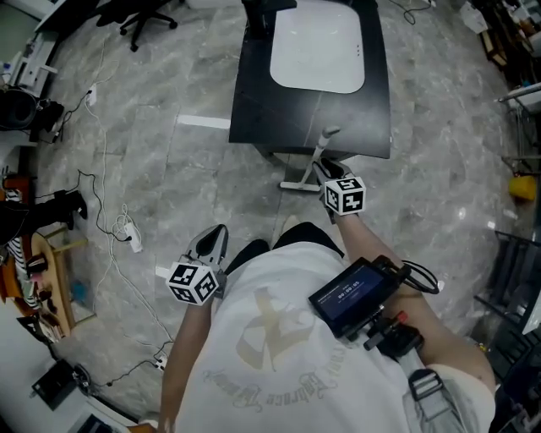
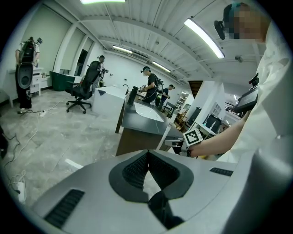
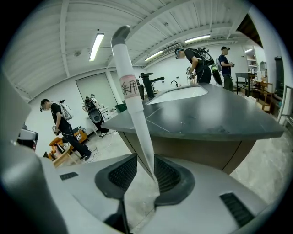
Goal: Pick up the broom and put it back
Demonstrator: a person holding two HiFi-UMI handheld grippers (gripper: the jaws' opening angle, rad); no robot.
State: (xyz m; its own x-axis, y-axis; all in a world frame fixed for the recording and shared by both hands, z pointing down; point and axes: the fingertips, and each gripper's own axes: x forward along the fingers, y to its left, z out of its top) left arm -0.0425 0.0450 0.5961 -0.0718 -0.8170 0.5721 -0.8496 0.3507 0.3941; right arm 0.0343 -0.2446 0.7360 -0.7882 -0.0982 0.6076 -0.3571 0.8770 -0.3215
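The broom's pale handle point(image 1: 322, 150) leans against the front edge of the black table point(image 1: 254, 101), its foot on the floor. My right gripper point(image 1: 325, 167) is at the handle. In the right gripper view the handle point(image 3: 132, 105), with a label near its top, rises between the jaws of the right gripper point(image 3: 139, 176). It lies against the right pad, the left pad stands clear of it, and the gripper is open. My left gripper point(image 1: 216, 232) hangs lower left, near my body, away from the broom. The left gripper point(image 2: 147, 157) is shut, its pads meeting at the tips with nothing between them. That view also shows the handle point(image 2: 164, 134).
A white basin-like top point(image 1: 317, 46) sits in the table. Cables and a power strip point(image 1: 128, 233) trail over the floor at left, beside a wooden rack point(image 1: 55, 279). An office chair point(image 1: 148, 21) stands far left. Shelving point(image 1: 516, 279) lines the right. Several people stand in the background.
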